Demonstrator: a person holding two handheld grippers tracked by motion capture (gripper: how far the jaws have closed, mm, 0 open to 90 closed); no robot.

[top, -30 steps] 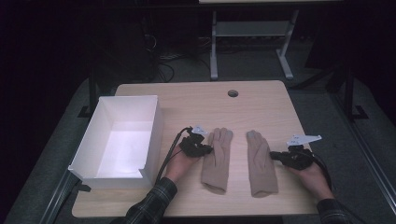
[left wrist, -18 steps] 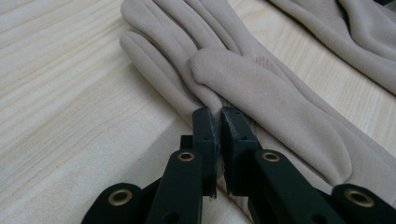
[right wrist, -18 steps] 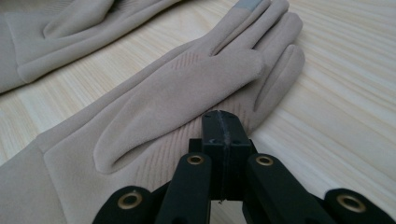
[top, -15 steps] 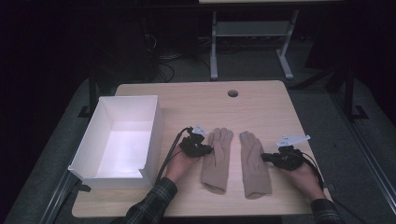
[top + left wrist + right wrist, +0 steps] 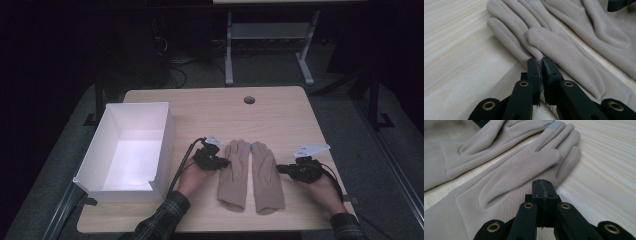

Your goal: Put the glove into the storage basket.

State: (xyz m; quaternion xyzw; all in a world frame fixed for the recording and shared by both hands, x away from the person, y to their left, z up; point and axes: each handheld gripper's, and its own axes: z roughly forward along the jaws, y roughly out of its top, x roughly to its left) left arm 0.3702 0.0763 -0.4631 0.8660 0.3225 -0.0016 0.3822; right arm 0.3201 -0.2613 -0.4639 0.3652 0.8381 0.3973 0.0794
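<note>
High view: two soft beige gloves [image 5: 250, 175].

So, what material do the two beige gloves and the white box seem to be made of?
The gloves look like soft knitted or fleece-like fabric with a matt finish: fine ribbing at the palm, stitched seams, grey patches on two fingertips. The white box looks like thin cardboard or foam board: flat matt walls and sharp folded corners. I cannot tell which.

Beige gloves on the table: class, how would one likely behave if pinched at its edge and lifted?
The right glove lies flat and thin, so it would probably droop limply. It looks like soft knit fabric, so likely light, unbreakable and unlikely to slip or roll.
</note>
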